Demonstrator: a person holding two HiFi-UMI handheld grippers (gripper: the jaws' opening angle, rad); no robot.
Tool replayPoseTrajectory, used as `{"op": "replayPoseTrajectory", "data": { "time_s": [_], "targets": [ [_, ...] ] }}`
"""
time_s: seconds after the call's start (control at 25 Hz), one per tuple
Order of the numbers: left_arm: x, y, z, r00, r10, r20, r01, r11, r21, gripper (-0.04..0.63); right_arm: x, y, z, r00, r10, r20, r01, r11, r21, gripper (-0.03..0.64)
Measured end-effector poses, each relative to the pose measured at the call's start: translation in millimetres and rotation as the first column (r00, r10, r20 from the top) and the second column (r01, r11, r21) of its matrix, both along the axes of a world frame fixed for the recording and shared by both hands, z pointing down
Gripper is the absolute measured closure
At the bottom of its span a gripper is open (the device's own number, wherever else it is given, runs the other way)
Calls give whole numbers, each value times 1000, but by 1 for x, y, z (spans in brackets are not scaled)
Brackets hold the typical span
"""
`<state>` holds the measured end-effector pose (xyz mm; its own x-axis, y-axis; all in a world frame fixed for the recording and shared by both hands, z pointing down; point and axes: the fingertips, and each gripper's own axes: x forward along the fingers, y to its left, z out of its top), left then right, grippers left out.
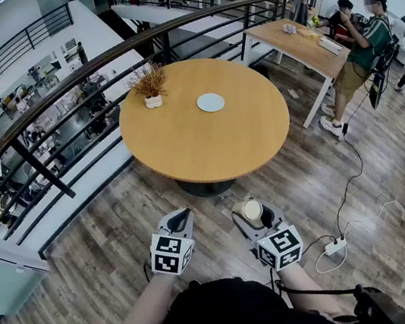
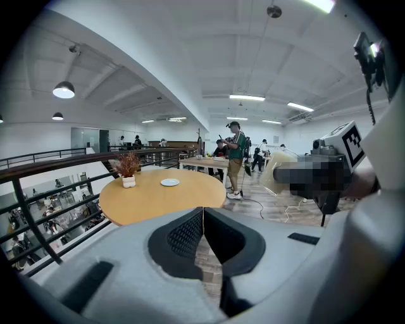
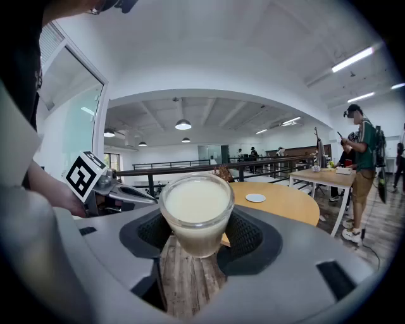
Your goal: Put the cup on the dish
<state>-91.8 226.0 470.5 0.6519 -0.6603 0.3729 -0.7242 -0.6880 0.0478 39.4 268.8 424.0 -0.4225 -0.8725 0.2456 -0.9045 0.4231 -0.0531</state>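
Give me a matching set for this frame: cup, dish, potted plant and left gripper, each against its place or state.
Things:
1. cup
2. dish
3. potted plant
4. left gripper

Places or states:
a. jaws shut, nothing between them
b. standing at the edge of the round table
c. gripped between the jaws of the right gripper
d. lying bare on the tabletop, inward from the edge

Pairs: 1-c, 2-d, 3-b, 4-a

The dish [image 1: 210, 102] lies near the middle of the round tabletop [image 1: 185, 152]. A potted plant [image 1: 150, 89] stands to its left, at the tabletop's far edge. A railing [image 1: 60, 89] curves behind. Over the floor [image 1: 124, 247] before the tabletop, the left gripper [image 1: 183, 216] is beside the right gripper [image 1: 255, 216], with the cup [image 1: 252, 209] between the right one's jaws.
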Motion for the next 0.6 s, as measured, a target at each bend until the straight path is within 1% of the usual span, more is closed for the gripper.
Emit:
{"op": "replayPoseTrajectory", "data": {
  "time_s": [0.28,0.48,0.6],
  "targets": [
    [3,3,-1,1000,-16,4,16,1000,0,586,2,3,2,1000,-17,-4,17,1000,-2,364],
    [7,4,-2,1000,-25,5,25,1000,0,586,7,3,1,999,-27,38,27,1000,-11,364],
    [12,4,-3,1000,-30,3,30,1000,-1,586,10,3,0,999,-38,34,38,999,-8,364]
  ]
}}
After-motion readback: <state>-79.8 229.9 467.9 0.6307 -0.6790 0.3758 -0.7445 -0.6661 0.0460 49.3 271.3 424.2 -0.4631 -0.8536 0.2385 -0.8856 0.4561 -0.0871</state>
